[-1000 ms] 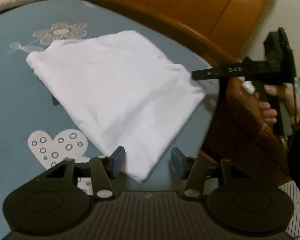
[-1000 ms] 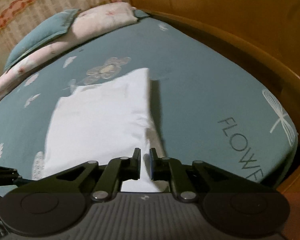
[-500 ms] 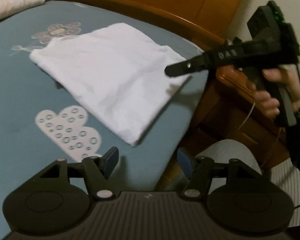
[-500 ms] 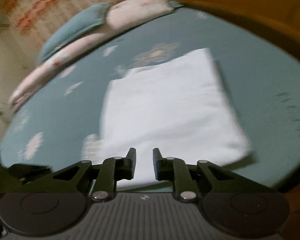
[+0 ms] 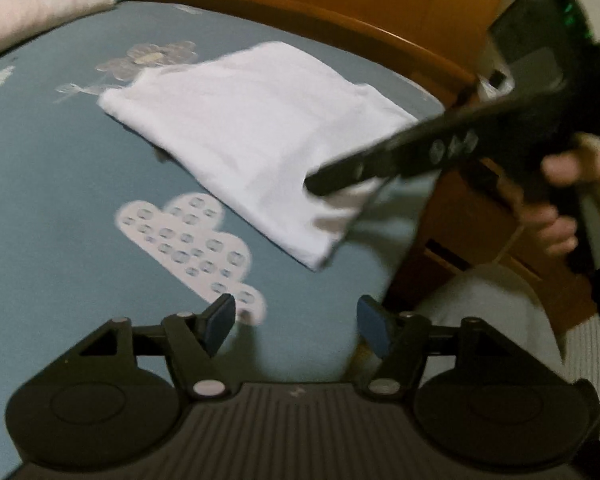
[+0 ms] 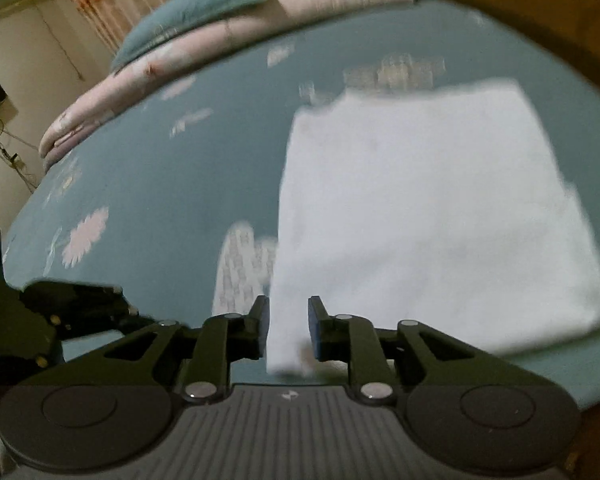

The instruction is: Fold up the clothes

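Note:
A white folded garment [image 5: 252, 136] lies flat on the blue patterned bed sheet [image 5: 60, 200]. My left gripper [image 5: 296, 320] is open and holds nothing; it hovers near the bed's edge, well short of the garment. The right gripper [image 5: 312, 184], held by a hand [image 5: 560, 200], reaches over the garment's near right corner. In the right wrist view the garment [image 6: 420, 208] fills the right half, blurred. Its near left corner lies between the fingers of my right gripper [image 6: 288, 320], which stand apart and do not pinch it.
Pink and blue bedding [image 6: 220, 40] is piled at the far side of the bed. A wooden bed frame [image 5: 340, 20] runs along the back, and a wooden cabinet [image 5: 480, 220] stands beside the bed. A person's grey-clad leg [image 5: 480, 312] is near the edge.
My left gripper has drawn back from the garment toward the bed's edge. The right gripper has swung left to the near corner, and its fingers have spread wider.

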A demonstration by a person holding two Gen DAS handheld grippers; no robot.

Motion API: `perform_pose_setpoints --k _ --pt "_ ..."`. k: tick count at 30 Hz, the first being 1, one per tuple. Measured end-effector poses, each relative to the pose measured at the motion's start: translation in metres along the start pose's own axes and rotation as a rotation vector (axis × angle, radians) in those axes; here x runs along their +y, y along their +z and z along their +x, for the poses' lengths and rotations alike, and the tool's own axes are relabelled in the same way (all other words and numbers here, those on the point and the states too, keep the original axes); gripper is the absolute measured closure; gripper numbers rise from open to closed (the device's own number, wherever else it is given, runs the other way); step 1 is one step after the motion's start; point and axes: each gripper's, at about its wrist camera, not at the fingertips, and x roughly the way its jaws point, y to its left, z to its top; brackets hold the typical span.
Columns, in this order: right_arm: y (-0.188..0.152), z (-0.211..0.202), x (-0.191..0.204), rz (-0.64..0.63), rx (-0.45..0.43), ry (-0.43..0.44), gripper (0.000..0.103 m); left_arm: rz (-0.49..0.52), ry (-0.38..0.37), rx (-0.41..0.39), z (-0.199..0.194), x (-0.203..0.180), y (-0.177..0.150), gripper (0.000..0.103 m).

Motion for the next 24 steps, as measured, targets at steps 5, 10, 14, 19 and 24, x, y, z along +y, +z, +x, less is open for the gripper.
perform_pose_setpoints --k 5,10,14,19,24 --pt "0.049 0.032 0.021 -0.103 -0.037 -0.123 0.074 -0.02 0.0 -0.052 -0.008 0.022 0.001 0.027" --pt "0.063 0.091 0.02 -0.116 0.057 -0.245 0.053 -0.049 0.029 -0.103 -0.014 0.047 -0.007 0.027" --pt "0.087 0.083 0.021 -0.099 -0.02 -0.228 0.053 -0.07 0.05 -0.156 -0.016 0.067 -0.01 0.025" --pt "0.146 0.114 0.015 -0.098 -0.066 -0.316 0.054 -0.088 0.077 -0.221 -0.01 0.086 -0.008 0.022" --pt "0.179 0.163 -0.007 -0.051 -0.058 -0.378 0.056 -0.082 0.098 -0.236 -0.005 0.102 -0.009 0.022"
